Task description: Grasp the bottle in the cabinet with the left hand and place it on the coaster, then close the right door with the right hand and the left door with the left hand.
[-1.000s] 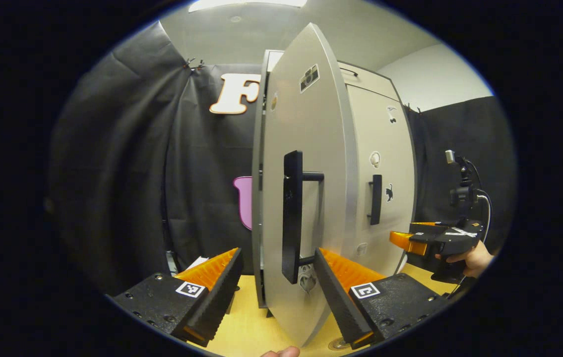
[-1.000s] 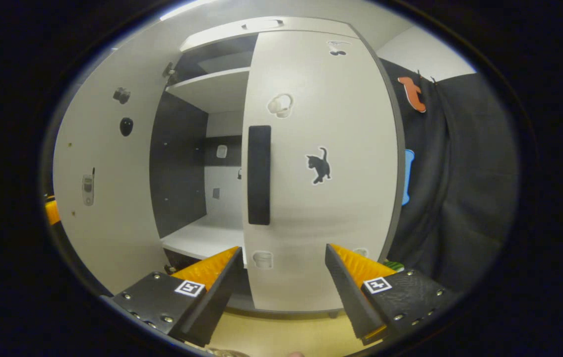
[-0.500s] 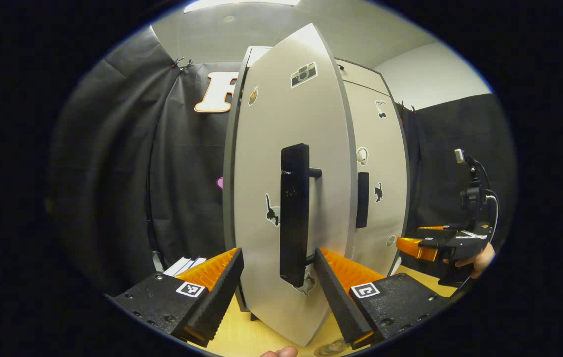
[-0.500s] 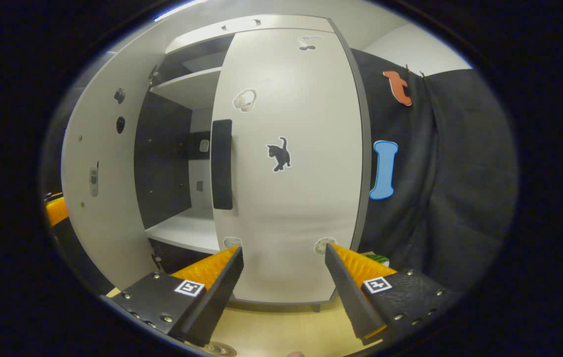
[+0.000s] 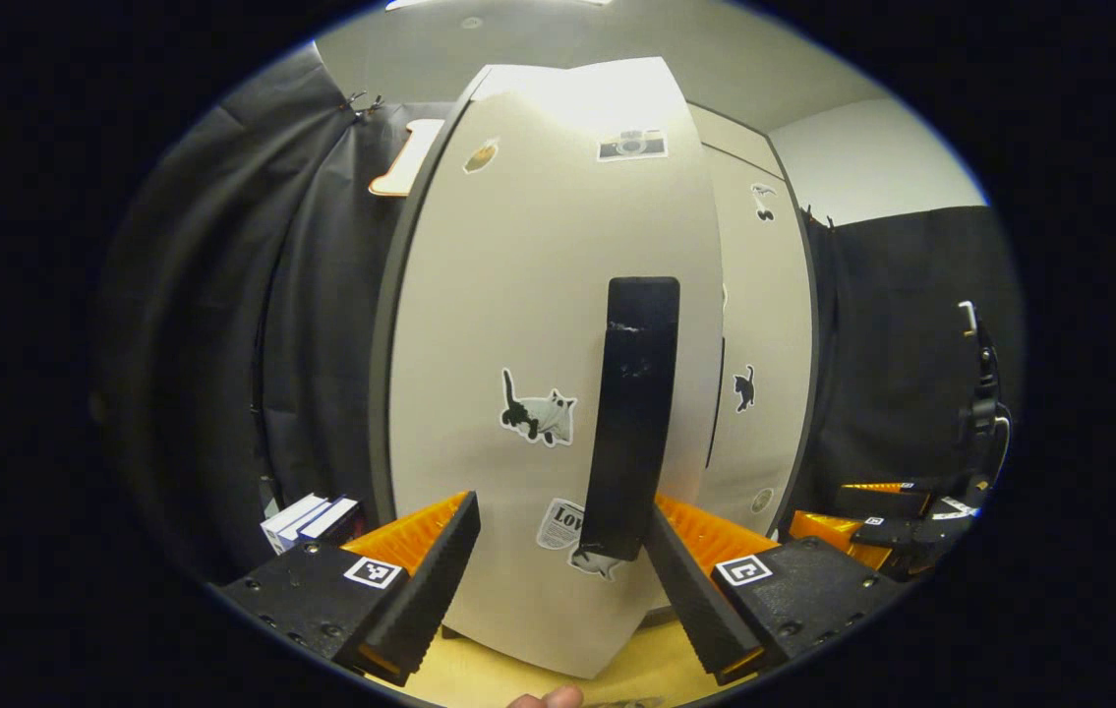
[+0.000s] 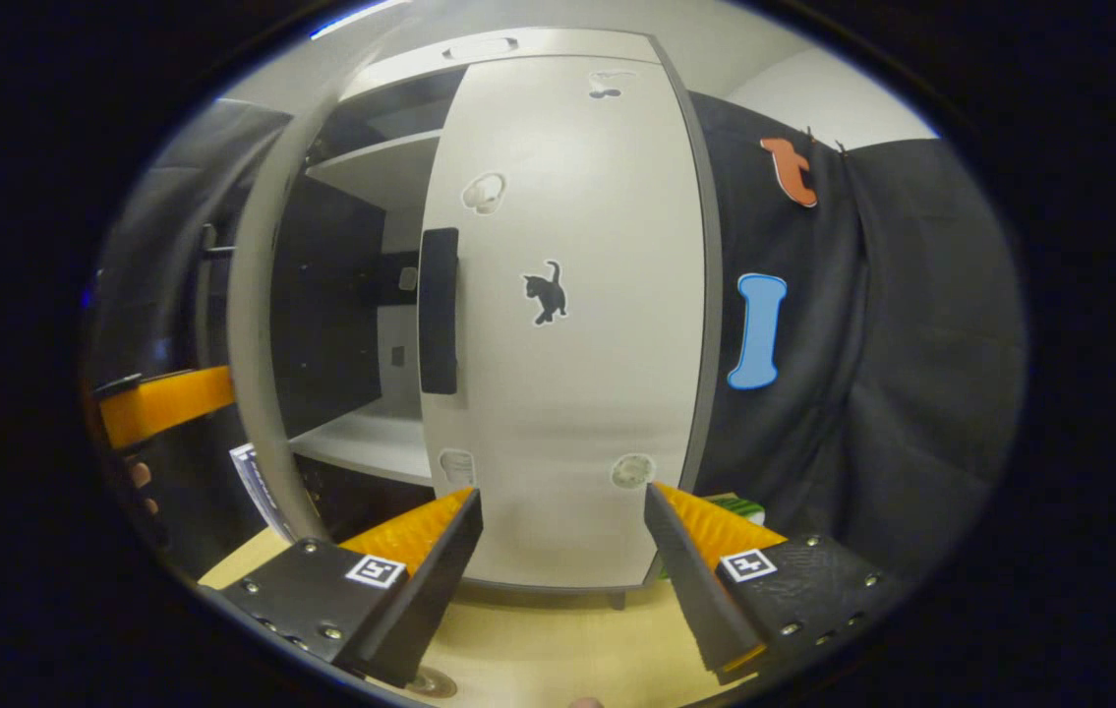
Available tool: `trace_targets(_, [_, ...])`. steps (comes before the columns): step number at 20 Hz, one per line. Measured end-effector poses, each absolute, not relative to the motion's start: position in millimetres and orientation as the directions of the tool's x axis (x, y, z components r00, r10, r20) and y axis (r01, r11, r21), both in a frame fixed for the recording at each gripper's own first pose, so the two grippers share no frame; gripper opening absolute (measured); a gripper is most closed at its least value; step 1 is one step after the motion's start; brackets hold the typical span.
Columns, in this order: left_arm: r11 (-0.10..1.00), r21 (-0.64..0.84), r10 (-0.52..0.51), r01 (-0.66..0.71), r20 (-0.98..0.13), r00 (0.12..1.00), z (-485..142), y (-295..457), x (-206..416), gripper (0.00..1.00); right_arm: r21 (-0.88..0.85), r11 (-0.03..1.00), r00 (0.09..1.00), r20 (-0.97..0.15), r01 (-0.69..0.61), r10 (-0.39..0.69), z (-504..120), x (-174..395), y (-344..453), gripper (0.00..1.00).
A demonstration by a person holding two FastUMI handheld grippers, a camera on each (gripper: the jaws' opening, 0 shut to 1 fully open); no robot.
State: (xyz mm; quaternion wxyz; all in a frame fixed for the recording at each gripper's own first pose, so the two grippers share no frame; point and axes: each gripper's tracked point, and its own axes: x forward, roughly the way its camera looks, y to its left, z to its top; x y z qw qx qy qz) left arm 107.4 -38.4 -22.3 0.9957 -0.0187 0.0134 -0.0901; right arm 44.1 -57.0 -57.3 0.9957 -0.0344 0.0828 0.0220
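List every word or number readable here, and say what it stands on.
"Lov": newspaper sticker on the left door; the rest hides behind the handle.
Books beside the cabinet: print too small to read.
Cat sticker and the others: pictures, no words.

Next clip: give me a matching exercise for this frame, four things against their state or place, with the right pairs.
Things:
1. left door
2. right door
3. left tool
4. black cat sticker

States or places:
A. on the right door's front
B. open, around the left door's handle
C. shut against the cabinet
D. ajar, shelf showing behind it

Pairs: 1-D, 2-C, 3-B, 4-A
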Motion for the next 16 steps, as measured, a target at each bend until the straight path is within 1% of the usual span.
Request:
trace_targets(3, [0.986,-0.014,-0.169,0.169,-0.029,0.985,-27.3,-48.8,127.6,1.00,-0.060,0.997,0.985,-0.170,-0.040,0.029,-57.6,42.3,-65.8,1.00])
trace_targets(4, [0.985,-0.013,-0.170,0.170,-0.014,0.985,-23.8,-51.2,131.4,1.00,-0.054,0.998,0.984,-0.173,-0.038,0.028,-58.7,41.2,-68.4,1.00])
trace_targets(12, [0.987,-0.038,-0.154,0.153,-0.036,0.987,-25.9,-60.8,143.2,1.00,-0.004,1.000,0.980,-0.197,-0.022,0.021,-68.3,36.2,-80.2,1.00])
trace_targets(16, [0.990,-0.020,-0.137,0.136,-0.040,0.990,-28.0,-65.8,148.1,1.00,0.004,1.000,0.979,-0.200,-0.022,0.023,-69.9,32.8,-81.9,1.00])
